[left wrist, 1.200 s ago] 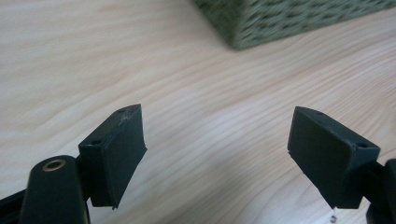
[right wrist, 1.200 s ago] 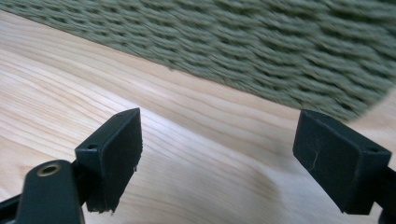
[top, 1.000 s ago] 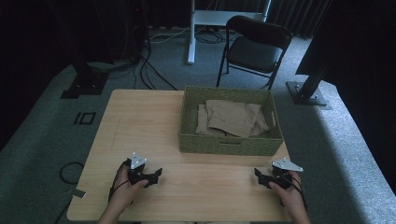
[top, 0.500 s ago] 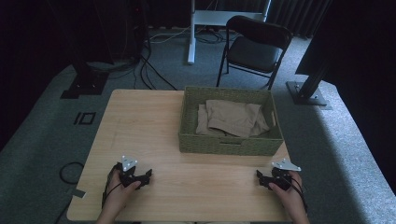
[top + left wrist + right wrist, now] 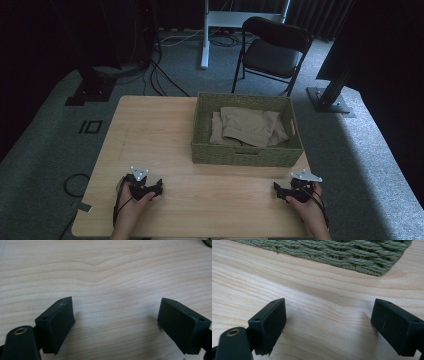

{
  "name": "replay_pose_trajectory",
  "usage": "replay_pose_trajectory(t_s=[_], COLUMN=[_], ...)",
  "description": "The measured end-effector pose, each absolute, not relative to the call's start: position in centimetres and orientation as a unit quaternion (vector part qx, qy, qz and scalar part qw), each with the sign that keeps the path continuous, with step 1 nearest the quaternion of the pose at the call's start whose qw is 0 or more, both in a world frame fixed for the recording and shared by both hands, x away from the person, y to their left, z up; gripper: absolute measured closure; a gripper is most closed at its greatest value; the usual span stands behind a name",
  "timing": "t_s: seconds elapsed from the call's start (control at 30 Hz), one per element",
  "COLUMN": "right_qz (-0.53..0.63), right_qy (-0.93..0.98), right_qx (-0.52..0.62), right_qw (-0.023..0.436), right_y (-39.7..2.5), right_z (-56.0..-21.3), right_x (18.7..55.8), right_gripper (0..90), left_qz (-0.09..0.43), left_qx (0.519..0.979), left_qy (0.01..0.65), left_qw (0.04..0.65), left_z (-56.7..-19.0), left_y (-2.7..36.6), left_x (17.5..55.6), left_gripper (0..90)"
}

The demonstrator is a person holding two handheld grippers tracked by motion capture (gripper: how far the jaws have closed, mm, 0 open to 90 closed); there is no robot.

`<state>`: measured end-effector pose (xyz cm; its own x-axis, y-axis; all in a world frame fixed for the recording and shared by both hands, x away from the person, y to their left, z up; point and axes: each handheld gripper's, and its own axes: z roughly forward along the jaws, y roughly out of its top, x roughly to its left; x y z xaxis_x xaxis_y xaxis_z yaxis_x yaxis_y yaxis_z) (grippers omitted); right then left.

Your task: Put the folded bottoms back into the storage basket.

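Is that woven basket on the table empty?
No, in the high view the basket holds a crumpled tan cloth lying inside it.

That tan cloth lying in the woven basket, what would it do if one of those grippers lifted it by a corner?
The tan cloth lies crumpled in soft folds, so it would probably droop and unfold rather than hold its shape. It looks thin, so likely light. The woven basket has raised walls, so a trailing edge might drag over the rim.

2 hand-held grippers (image 5: 159, 187) (image 5: 276, 189) on table (image 5: 150, 130), basket (image 5: 245, 155) beyond
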<state>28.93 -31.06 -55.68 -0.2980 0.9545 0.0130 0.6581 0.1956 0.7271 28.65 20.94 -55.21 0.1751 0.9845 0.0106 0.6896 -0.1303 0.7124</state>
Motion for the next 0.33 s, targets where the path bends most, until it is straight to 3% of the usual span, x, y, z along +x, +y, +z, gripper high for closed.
replay_pose_trajectory(t_s=[0.33], right_qz=[0.322], right_qy=[0.738], right_qx=[0.546], right_qw=[0.23], right_y=[-31.06], right_z=[-55.68], right_x=[28.93], right_gripper=[12.3], left_qz=[0.253], left_qx=[0.697], left_qy=[0.608], left_qw=[0.283], left_z=[-55.27], left_y=[20.29], left_x=[28.64], left_gripper=[9.5])
